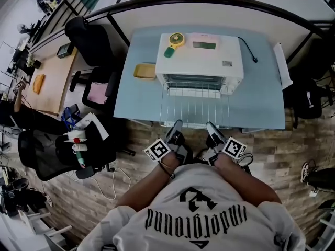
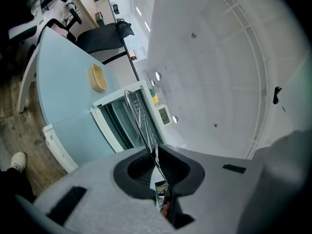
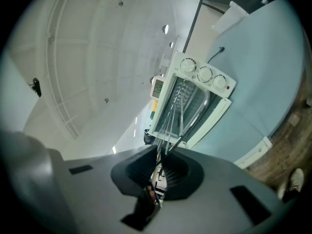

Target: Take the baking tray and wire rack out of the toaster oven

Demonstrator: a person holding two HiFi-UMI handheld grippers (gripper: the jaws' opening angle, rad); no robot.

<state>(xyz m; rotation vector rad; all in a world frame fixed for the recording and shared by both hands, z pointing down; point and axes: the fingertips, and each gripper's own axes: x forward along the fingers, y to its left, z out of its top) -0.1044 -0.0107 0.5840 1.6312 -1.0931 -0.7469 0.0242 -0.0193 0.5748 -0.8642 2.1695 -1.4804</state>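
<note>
1. left hand-held gripper (image 1: 175, 128) is clenched on the near edge wire of the wire rack (image 1: 194, 109), toward its left corner; its own view shows the jaws nipped onto the thin wire, seen edge-on.
2. right hand-held gripper (image 1: 212, 129) grips the same front wire in the same way, toward the right corner, so the rack hangs between two pinches.
3. the rack lies about level, drawn mostly out of the toaster oven (image 1: 201, 56), reaching from the oven mouth to the near edge of the pale blue surface (image 1: 135, 103).
4. its front bar runs left to right between the grippers, and the cross wires point from the oven toward the person.
5. it looks light and stiff, but smooth wire is likely slippery in the pads. a grip near both front corners should stop it tipping or swinging.
6. the baking tray cannot be made out in any view, and may be inside the oven.
7. a yellow dish (image 1: 144, 70) sits on the surface just left of the oven.
</note>
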